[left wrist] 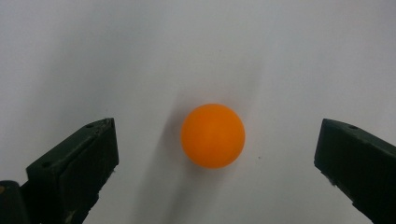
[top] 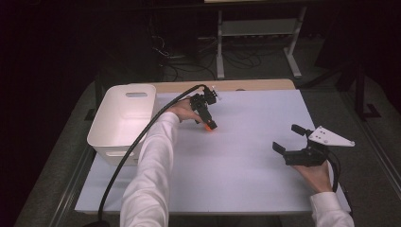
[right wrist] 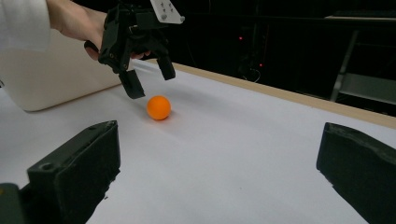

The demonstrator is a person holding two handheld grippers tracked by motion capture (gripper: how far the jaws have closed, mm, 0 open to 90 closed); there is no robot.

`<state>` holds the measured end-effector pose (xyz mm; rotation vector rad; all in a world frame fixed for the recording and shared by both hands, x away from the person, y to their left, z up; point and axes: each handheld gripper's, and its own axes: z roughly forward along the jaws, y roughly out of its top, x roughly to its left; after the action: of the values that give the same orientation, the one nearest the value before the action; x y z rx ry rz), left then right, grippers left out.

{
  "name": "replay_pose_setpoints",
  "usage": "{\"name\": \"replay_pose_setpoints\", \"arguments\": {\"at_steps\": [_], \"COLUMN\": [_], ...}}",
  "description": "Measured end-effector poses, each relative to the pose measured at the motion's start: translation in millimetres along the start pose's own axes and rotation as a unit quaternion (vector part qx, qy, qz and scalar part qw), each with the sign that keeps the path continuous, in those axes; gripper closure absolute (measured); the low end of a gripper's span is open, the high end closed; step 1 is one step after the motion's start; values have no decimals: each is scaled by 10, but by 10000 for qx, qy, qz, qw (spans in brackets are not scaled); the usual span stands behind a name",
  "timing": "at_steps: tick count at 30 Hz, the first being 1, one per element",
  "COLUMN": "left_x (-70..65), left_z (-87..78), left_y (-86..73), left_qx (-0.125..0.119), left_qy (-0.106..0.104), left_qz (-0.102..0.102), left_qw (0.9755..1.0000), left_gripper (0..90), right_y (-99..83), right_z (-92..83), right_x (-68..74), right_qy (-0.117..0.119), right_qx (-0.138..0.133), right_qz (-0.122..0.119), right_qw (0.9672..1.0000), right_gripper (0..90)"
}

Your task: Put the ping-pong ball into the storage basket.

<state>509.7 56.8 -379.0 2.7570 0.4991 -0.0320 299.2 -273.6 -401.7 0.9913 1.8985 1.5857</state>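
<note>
White table (top: 246,161), left gripper (left wrist: 215,154) jaws wide around orange ball (left wrist: 213,135), right gripper (top: 289,138) jaws apart, empty.

The ball (left wrist: 213,135) looks like smooth matt plastic; the desk (top: 246,156) has a smooth matt white top; the bin (top: 124,118) is slightly glossy plastic.

One orange ball (left wrist: 213,135) lies between the left gripper's (top: 208,121) spread fingers (left wrist: 74,163), touching neither. One white bin (top: 124,122) stands beside them. Two grippers in all; the right gripper (top: 289,138) is well apart.
</note>
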Motion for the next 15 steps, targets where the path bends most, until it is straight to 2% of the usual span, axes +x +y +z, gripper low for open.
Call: {"name": "replay_pose_setpoints", "arguments": {"at_steps": [3, 5, 10, 15], "left_x": [-2, -5, -2, -8], "left_z": [37, 72, 100, 118], "left_y": [-8, -12, -17, -10], "left_qx": [73, 198, 226, 214], "left_qy": [-31, -28, -7, 30], "left_qz": [-12, 66, 63, 146], "left_qw": [10000, 9998, 9997, 9997], "left_gripper": [0, 0, 0, 60], "right_y": [-2, -3, -6, -8], "right_z": [6, 12, 29, 27], "right_x": [7, 14, 27, 21], "right_qy": [14, 15, 51, 81], "right_qx": [30, 47, 84, 72], "right_qz": [-12, -43, -74, -25], "right_qw": [10000, 10000, 9999, 9999], "right_gripper": [0, 0, 0, 0]}}
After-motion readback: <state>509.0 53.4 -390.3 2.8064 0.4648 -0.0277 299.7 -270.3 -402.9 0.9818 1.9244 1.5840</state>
